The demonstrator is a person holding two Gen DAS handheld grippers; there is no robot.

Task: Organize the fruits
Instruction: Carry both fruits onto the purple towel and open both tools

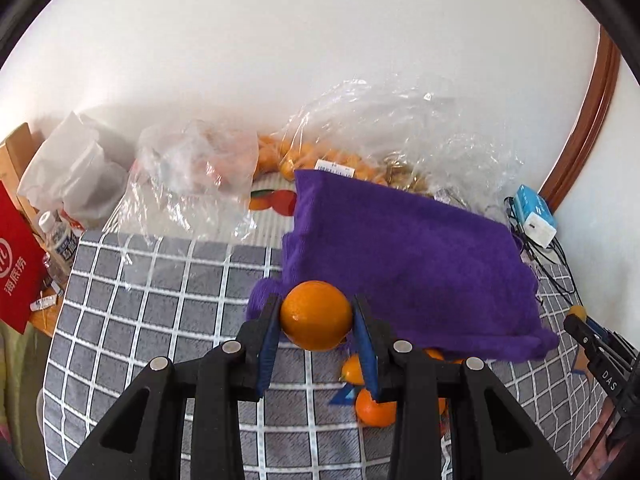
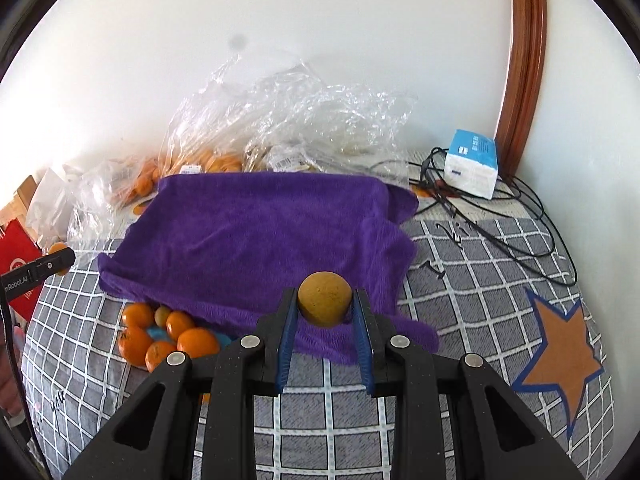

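Observation:
My left gripper [image 1: 316,316] is shut on a bright orange mandarin [image 1: 316,315], held above the grey checked cloth [image 1: 168,292]. My right gripper [image 2: 325,300] is shut on a smaller, dull yellow-brown round fruit [image 2: 325,299], held over the near edge of a purple towel [image 2: 260,232]. The towel covers a raised, box-like shape. Several loose mandarins [image 2: 160,338] lie in a pile at the towel's near left edge; a few of these mandarins [image 1: 374,402] show under my left fingers. The left gripper's tip with its mandarin [image 2: 59,258] shows at the left edge of the right wrist view.
Clear plastic bags [image 2: 288,120] with more oranges lie by the white wall behind the towel. A blue-white box [image 2: 474,164] and black cables [image 2: 500,232] sit at the back right. A red packet [image 1: 18,272], a bottle and white bags crowd the left. An orange star patch [image 2: 560,356] marks the cloth.

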